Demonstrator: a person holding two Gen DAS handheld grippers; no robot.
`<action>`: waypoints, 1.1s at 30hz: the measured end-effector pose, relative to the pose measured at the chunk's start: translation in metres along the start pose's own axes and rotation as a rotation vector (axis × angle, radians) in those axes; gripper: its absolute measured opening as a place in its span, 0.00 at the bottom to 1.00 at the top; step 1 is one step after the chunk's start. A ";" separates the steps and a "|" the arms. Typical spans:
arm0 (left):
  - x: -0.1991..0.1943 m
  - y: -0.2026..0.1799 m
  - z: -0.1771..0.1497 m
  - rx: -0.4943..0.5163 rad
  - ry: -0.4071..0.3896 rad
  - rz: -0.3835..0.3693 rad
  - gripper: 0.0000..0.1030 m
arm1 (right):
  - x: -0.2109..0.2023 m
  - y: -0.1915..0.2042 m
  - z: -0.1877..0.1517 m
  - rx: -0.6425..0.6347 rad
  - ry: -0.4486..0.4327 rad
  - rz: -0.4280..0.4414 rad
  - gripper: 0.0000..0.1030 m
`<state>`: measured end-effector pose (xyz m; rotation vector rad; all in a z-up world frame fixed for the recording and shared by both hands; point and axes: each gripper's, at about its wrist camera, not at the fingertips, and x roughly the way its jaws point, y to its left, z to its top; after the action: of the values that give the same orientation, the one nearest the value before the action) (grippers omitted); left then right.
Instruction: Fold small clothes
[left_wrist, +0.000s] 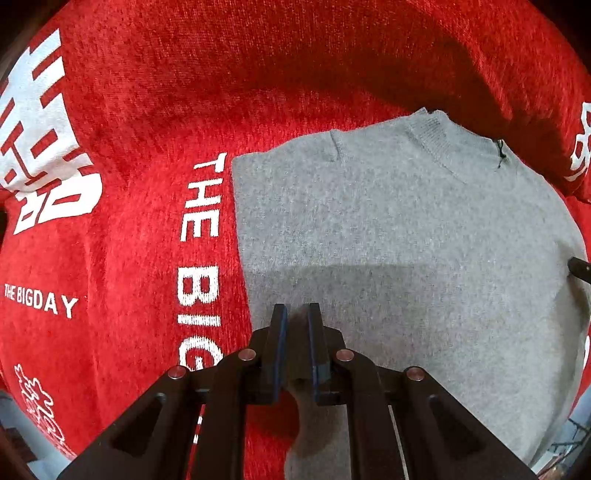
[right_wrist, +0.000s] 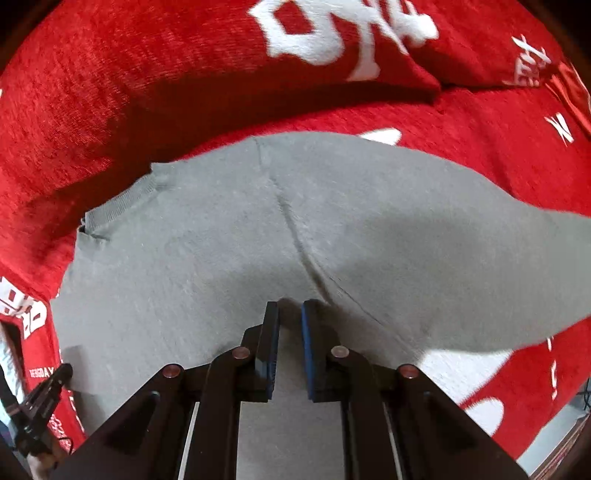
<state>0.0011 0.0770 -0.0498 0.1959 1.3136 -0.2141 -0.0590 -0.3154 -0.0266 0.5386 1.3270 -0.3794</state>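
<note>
Left gripper (left_wrist: 295, 314): jaws nearly together, narrow gap, nothing seen between them; clenched on nothing, pointing down over the near left part of the grey sweater (left_wrist: 406, 229). Right gripper (right_wrist: 290, 310): jaws a little apart, pads not pressing any cloth; released, above the sweater beside a sleeve seam (right_wrist: 291, 221). Sweater lies flat on a red blanket (left_wrist: 129, 129) with white lettering (left_wrist: 199, 236) (reads "THE BIG..."); ribbed collar (left_wrist: 436, 144) at the far side. Left edge folded straight. In the right view the left gripper shows at the lower left edge.
</note>
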 end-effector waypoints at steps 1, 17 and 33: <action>-0.002 -0.002 0.000 0.005 0.001 0.008 0.12 | -0.003 -0.007 -0.002 0.012 0.013 -0.001 0.16; -0.049 -0.091 -0.021 0.056 0.052 -0.046 0.12 | -0.035 -0.117 -0.058 0.315 0.096 0.273 0.40; -0.039 -0.219 -0.018 0.090 0.085 0.024 0.98 | -0.035 -0.267 -0.071 0.678 -0.030 0.326 0.59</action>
<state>-0.0830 -0.1274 -0.0205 0.2995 1.3868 -0.2465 -0.2711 -0.4948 -0.0435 1.2909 1.0370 -0.5628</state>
